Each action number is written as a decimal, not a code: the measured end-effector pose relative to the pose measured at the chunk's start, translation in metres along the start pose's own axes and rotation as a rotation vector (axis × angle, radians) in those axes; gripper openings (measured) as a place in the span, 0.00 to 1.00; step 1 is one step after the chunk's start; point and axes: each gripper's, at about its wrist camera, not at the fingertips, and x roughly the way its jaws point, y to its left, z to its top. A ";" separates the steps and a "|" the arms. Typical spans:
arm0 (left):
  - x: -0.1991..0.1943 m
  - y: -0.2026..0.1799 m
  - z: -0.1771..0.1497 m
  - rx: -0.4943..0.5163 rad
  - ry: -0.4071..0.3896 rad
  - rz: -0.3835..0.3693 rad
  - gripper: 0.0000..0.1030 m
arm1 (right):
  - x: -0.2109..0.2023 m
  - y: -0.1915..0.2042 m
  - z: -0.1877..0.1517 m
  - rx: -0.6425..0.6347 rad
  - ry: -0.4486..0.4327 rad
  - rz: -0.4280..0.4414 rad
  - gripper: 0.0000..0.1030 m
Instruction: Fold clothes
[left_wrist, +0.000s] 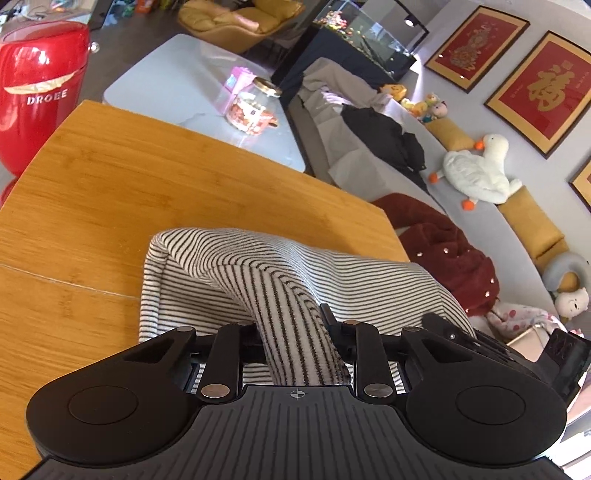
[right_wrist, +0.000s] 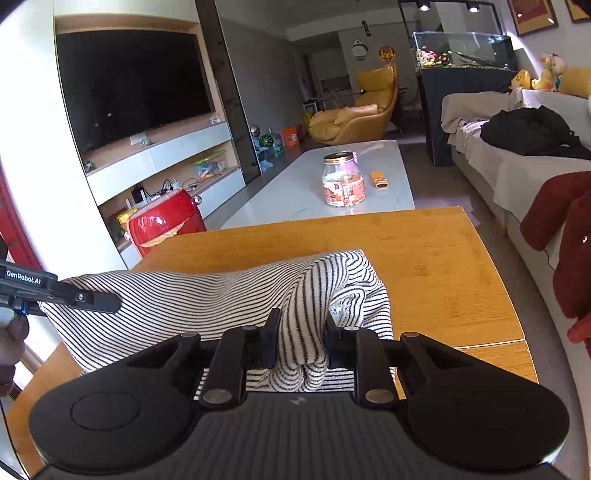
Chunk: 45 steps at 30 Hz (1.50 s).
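The left tool (left_wrist: 295, 332) is clamped on a bunched ridge of the striped garment (left_wrist: 258, 273), a white knit with thin dark stripes; the fabric rises between its two black fingers and is pinched there, lifted off the surface. The right tool (right_wrist: 299, 332) grips the same garment in the same way, with a thick fold of striped cloth squeezed between its fingers and a rolled wad of it sitting just behind them. In the right wrist view the left tool shows at the left edge as a black finger lying against the cloth, so the two tools hold the garment at opposite ends and it stretches between them.

The garment hangs from both grips and drapes down onto the wooden surface (left_wrist: 110, 192), its far edge folded and resting on the wood. In the left wrist view its left corner stands up in a rounded fold.

Beyond the wooden surface stands a pale low table (right_wrist: 295, 184) carrying a glass jar (right_wrist: 343, 179) with a gold lid and, beside it, a small orange object (right_wrist: 379, 180). A glossy red container (left_wrist: 37, 92) stands off the far left corner of the surface. To the right runs a grey sofa (left_wrist: 413, 162) with a black garment (left_wrist: 388, 136), a dark red fleece (left_wrist: 443, 251) and a white plush goose (left_wrist: 476, 170) on it. A yellow armchair (right_wrist: 362, 110), a fish tank (right_wrist: 461, 51) and a dark television (right_wrist: 129, 85) fill the back of the room.
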 end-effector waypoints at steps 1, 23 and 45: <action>-0.004 -0.004 -0.001 0.010 -0.004 -0.006 0.24 | -0.006 0.000 0.002 0.002 -0.010 0.007 0.19; -0.025 -0.021 -0.051 0.064 0.000 -0.025 0.25 | -0.036 0.013 0.002 -0.154 -0.058 -0.029 0.16; -0.078 -0.022 -0.072 0.121 -0.124 0.040 0.92 | -0.020 -0.007 -0.022 -0.131 -0.027 -0.141 1.00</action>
